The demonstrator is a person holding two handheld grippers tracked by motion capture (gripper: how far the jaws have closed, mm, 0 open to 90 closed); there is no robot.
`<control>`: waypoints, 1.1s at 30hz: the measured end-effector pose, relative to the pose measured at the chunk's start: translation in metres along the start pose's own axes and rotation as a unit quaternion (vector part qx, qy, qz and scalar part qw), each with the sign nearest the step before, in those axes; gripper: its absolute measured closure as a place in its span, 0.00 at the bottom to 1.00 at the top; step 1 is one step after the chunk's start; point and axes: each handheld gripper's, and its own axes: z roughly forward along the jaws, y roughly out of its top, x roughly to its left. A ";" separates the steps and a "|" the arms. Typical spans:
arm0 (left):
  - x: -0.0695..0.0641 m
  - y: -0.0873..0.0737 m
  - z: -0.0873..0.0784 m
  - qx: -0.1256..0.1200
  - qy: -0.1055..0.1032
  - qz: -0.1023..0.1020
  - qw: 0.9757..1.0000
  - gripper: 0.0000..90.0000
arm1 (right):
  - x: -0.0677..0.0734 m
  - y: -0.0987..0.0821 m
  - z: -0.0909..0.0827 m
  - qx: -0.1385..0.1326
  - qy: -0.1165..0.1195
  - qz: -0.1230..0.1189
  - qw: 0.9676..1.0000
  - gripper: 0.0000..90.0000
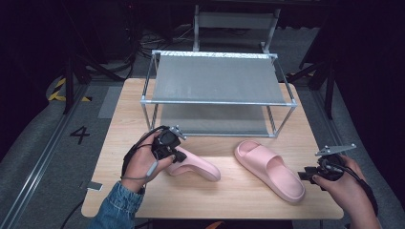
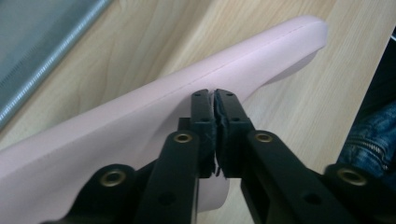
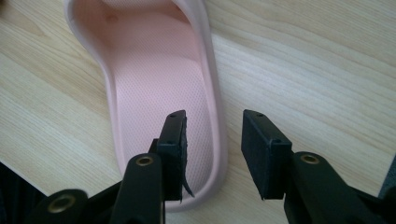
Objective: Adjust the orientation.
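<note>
Two pink slippers lie on the wooden table. The left slipper lies across the table in front of my left hand. My left gripper sits at its left end, jaws shut with the pads together; I see nothing between them, and the pink upper lies right behind the tips. The right slipper lies sole down, its opening facing up. My right gripper is open at its near end, one jaw over the insole and the other outside the rim above the wood.
A two-tier metal rack with grey mesh shelves stands at the back of the table, both shelves bare. A denim sleeve comes in at the lower left. Dark floor and cables surround the table.
</note>
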 end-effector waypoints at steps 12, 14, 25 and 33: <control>-0.002 0.016 0.010 -0.061 0.043 0.030 0.997 0.68 | -0.004 -0.016 -0.008 0.003 -0.010 0.017 1.000 0.69; -0.002 0.017 0.008 -0.084 0.056 0.030 0.994 0.63 | -0.004 -0.018 -0.009 0.002 -0.011 0.020 1.000 0.68; -0.005 0.017 0.005 -0.096 0.047 0.023 0.994 0.60 | -0.003 -0.019 -0.005 0.002 -0.007 0.023 1.000 0.67; -0.013 0.023 0.029 -0.088 0.022 0.019 0.996 0.58 | -0.005 -0.019 -0.002 0.004 -0.007 0.025 1.000 0.67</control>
